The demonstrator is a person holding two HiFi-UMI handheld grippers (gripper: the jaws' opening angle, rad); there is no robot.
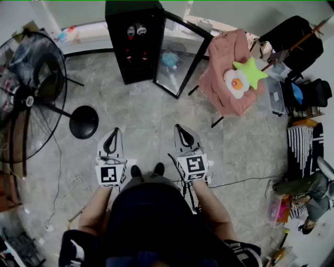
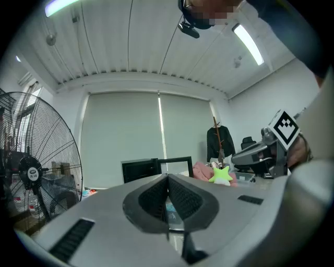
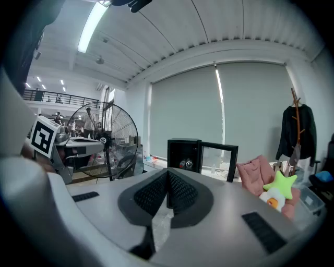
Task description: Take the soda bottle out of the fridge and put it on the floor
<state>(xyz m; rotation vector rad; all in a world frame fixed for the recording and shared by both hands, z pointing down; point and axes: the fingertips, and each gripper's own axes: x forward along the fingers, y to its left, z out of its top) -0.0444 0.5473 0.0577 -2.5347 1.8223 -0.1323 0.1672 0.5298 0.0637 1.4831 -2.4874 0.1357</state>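
both tongs are clenched on nothing: left tongs (image 2: pixel 168 178) and right tongs (image 3: pixel 167 173) hang side by side low over the floor (image 1: pixel 146 112), pointing at the fridge (image 1: pixel 133 10). its glass door (image 1: pixel 180 57) stands open. two bottles (image 1: pixel 135 31) sit on the upper shelf inside, well apart from the tongs. a fan (image 1: pixel 31 94) stands at left.

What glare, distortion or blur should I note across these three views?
Head view: strong fisheye bending, even light, fridge sharp. Left gripper view: ceiling strip light blown out, corners vignetted black. Right gripper view: its strip light glares too, edges curved.
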